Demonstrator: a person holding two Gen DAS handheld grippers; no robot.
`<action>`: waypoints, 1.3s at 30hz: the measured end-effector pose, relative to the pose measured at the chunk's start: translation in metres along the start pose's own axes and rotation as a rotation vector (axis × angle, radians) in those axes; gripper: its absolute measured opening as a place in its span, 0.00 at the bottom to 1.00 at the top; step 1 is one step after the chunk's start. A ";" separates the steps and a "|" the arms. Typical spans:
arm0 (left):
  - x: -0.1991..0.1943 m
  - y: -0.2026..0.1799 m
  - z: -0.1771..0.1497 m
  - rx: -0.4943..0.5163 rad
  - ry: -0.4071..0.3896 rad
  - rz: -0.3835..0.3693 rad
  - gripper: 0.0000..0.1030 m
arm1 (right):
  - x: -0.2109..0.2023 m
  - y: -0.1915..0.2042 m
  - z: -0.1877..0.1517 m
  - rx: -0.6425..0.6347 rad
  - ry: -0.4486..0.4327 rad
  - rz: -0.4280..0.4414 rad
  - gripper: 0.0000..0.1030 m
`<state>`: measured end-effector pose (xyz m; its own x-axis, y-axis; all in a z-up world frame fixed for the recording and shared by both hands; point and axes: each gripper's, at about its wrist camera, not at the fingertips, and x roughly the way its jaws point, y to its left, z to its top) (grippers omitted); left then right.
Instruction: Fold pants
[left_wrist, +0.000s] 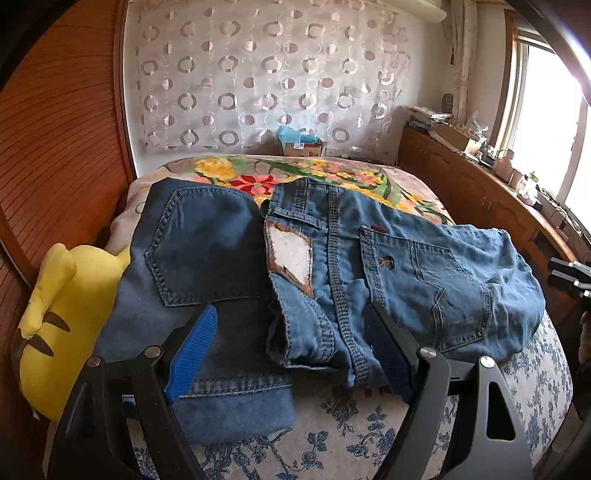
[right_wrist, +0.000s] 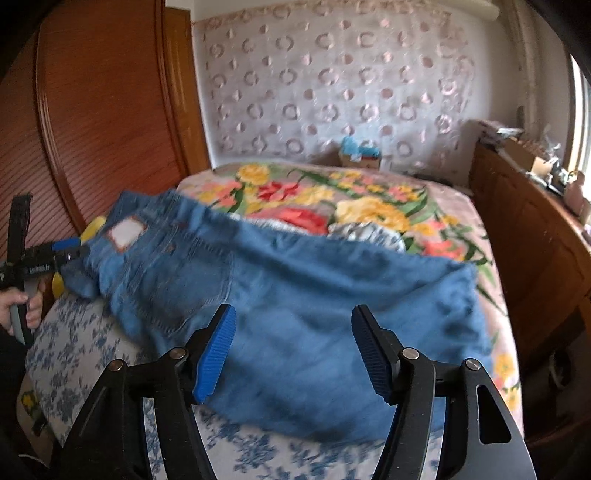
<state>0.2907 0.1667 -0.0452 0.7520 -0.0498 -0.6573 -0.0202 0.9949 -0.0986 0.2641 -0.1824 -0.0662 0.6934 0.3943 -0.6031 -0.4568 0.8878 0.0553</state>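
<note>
Blue denim pants (left_wrist: 388, 266) lie folded on the bed, back pockets and a white waistband patch (left_wrist: 290, 256) facing up. My left gripper (left_wrist: 291, 317) is open, its blue-padded fingers (left_wrist: 192, 354) just over the waistband end, not closed on cloth. In the right wrist view the pants (right_wrist: 295, 314) stretch from the waistband at the left to the folded leg end at the right. My right gripper (right_wrist: 293, 314) is open above the leg part, empty. The left gripper (right_wrist: 59, 251) also shows at the far left in the right wrist view, held by a hand.
The bed has a floral blanket (left_wrist: 295, 177) at the back and a blue-flowered sheet (left_wrist: 351, 424) in front. A yellow plush pillow (left_wrist: 62, 317) lies at the left edge. A wooden panel (left_wrist: 55, 147) stands left. A wooden cabinet (left_wrist: 480, 192) with clutter runs along the right under the window.
</note>
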 end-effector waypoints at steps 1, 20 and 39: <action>-0.001 0.001 -0.001 0.000 -0.001 0.000 0.80 | 0.003 0.000 -0.001 -0.003 0.014 0.009 0.65; 0.020 -0.006 -0.011 0.033 0.043 0.015 0.62 | 0.070 0.008 -0.013 -0.170 0.184 -0.011 0.67; 0.026 -0.026 -0.008 0.104 0.033 0.055 0.09 | 0.067 0.008 -0.010 -0.186 0.167 0.002 0.54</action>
<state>0.3058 0.1392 -0.0661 0.7298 0.0035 -0.6836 0.0093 0.9998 0.0151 0.3013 -0.1509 -0.1136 0.5980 0.3376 -0.7269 -0.5634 0.8221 -0.0817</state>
